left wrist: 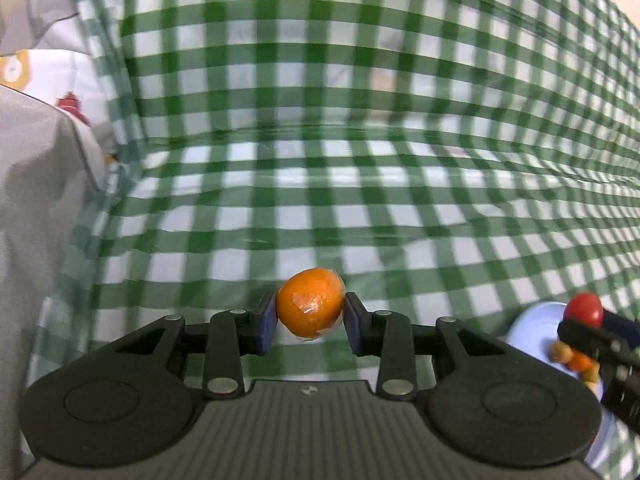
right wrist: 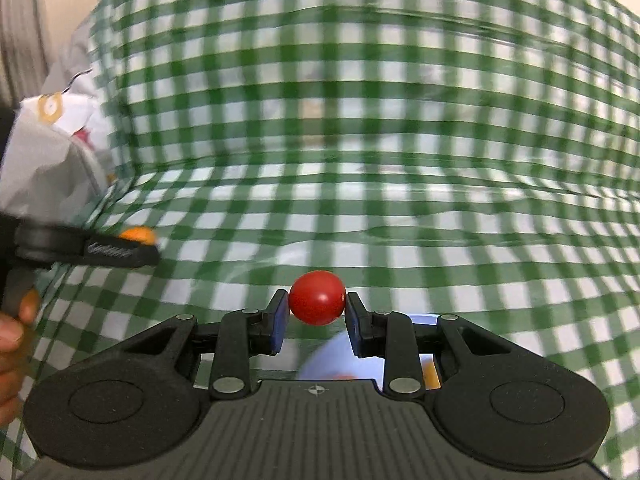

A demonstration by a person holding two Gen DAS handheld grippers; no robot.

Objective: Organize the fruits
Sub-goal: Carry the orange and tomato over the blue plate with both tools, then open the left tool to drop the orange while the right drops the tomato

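Observation:
My left gripper (left wrist: 310,322) is shut on a small orange fruit (left wrist: 311,302) wrapped in clear film and holds it above the green checked cloth. My right gripper (right wrist: 316,314) is shut on a small red tomato (right wrist: 317,298). In the left wrist view the right gripper (left wrist: 584,320) shows at the lower right with the red tomato (left wrist: 585,308) over a pale blue bowl (left wrist: 532,328) that holds several small orange fruits (left wrist: 576,360). In the right wrist view the left gripper (right wrist: 132,246) shows at the left with the orange fruit (right wrist: 138,235). The bowl (right wrist: 404,364) lies under my right fingers.
A green and white checked cloth (left wrist: 360,180) covers the table and rises at the back. Grey and white patterned fabric (left wrist: 44,168) is bunched at the left. A person's hand (right wrist: 12,332) holds the left gripper's handle.

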